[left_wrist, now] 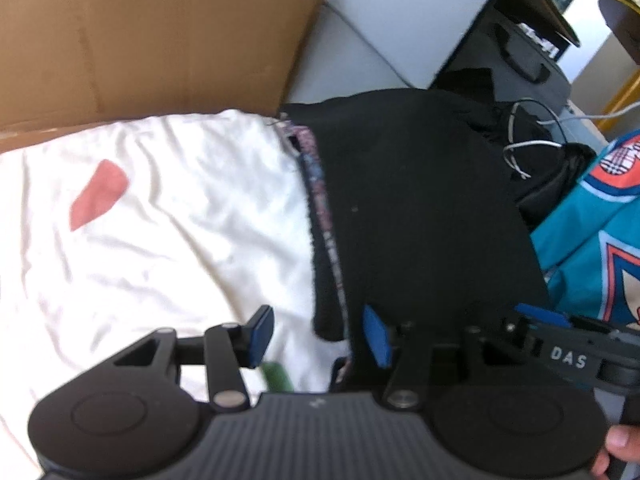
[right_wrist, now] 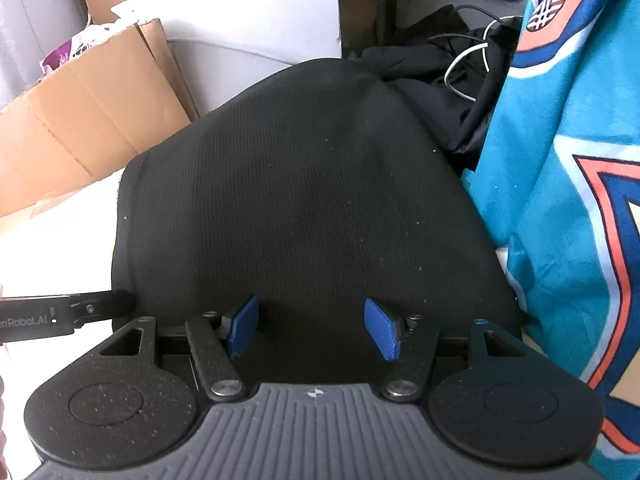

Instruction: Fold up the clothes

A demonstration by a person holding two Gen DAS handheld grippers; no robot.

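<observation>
A black folded garment [left_wrist: 420, 208] with a patterned trim along its left edge lies on a white sheet [left_wrist: 160, 240]. My left gripper [left_wrist: 318, 336] is open at the garment's near left corner; the corner lies between the blue pads [left_wrist: 262, 336], and neither pad presses on it. One pad [left_wrist: 540, 314] of the right tool shows at the lower right. In the right wrist view the same black garment [right_wrist: 300, 184] fills the middle. My right gripper [right_wrist: 312, 332] stands open over its near edge, pads wide apart with nothing pinched.
A teal, orange and white jersey [left_wrist: 580, 248] [right_wrist: 560, 160] lies right of the garment. Cardboard [left_wrist: 160, 40] [right_wrist: 88, 112] stands behind the sheet. More dark clothing [right_wrist: 440, 100] and white cables [left_wrist: 532, 148] [right_wrist: 468, 68] lie at the back right. A red patch [left_wrist: 98, 194] marks the sheet.
</observation>
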